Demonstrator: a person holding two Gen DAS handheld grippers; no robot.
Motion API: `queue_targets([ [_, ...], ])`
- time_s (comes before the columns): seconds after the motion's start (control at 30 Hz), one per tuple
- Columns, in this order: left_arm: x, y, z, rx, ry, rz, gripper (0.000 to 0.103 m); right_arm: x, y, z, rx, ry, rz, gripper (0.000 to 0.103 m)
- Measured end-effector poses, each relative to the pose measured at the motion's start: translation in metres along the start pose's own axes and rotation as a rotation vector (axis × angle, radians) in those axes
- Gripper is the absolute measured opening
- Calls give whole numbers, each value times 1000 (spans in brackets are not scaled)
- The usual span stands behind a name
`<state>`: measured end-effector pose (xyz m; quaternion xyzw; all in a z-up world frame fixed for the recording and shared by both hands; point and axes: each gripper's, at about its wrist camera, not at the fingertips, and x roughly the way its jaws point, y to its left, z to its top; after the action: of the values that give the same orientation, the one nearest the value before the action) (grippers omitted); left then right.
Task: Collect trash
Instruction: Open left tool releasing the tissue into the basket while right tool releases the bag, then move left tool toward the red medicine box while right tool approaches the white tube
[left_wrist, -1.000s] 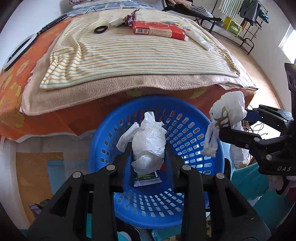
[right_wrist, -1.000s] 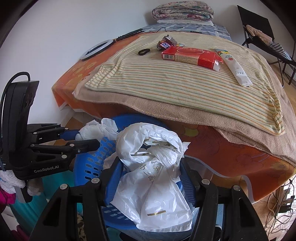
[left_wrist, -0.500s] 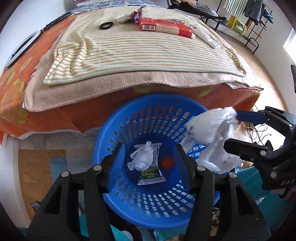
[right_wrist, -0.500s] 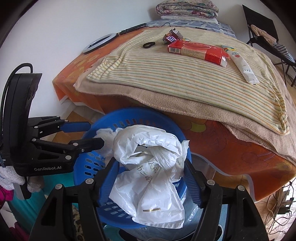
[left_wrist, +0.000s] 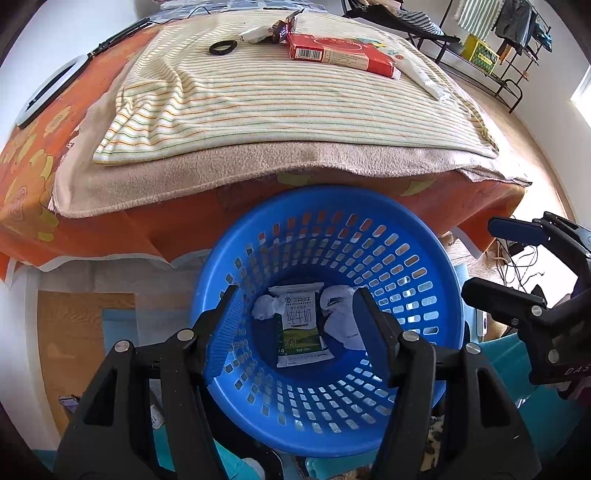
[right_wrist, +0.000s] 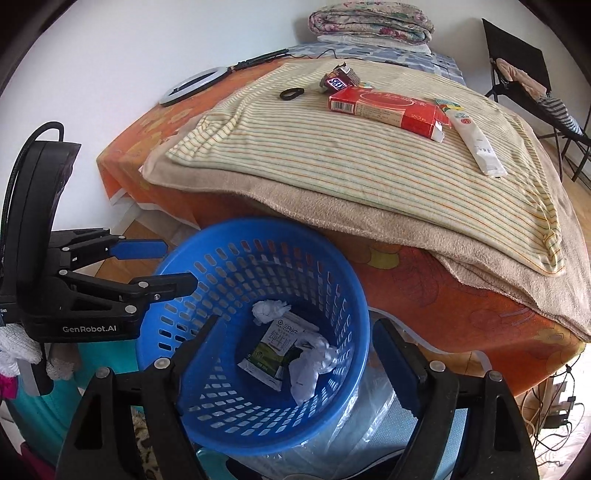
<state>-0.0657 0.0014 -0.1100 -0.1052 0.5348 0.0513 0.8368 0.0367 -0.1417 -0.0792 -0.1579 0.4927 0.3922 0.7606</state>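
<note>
- Blue perforated plastic basket (left_wrist: 328, 398) sits on the floor against the foot of the bed, low enough for scraps to drop straight in.
- Both claws hang above it: left claw (left_wrist: 295, 314) and right claw (right_wrist: 291, 343) each stand spread wide with nothing between the fingers.
- Inside the basket lie a flattened green-and-white milk carton (right_wrist: 271, 349) and two crumpled white plastic wads (right_wrist: 312, 365), one on either side of it.
- Up on the striped yellow blanket (right_wrist: 369, 162) wait a red cardboard box (right_wrist: 388, 110), a white tube (right_wrist: 476, 142), a dark snack wrapper (right_wrist: 338, 81) and a black hair tie (right_wrist: 291, 93), well apart from the basket; I'd judge these the next trash.
</note>
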Motion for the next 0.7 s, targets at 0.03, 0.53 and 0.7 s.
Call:
queue_targets([
  [0.03, 0, 0, 1, -2, 2, -2, 64, -1, 0, 1, 1, -2, -2, 84],
  [0.53, -24, 1, 54, -5, -65, -55, 74, -20, -45, 33, 123, -26, -46, 95],
  [0.7, -34, 9, 86, 1, -108, -42, 74, -29, -62, 47, 137, -92, -60, 95],
])
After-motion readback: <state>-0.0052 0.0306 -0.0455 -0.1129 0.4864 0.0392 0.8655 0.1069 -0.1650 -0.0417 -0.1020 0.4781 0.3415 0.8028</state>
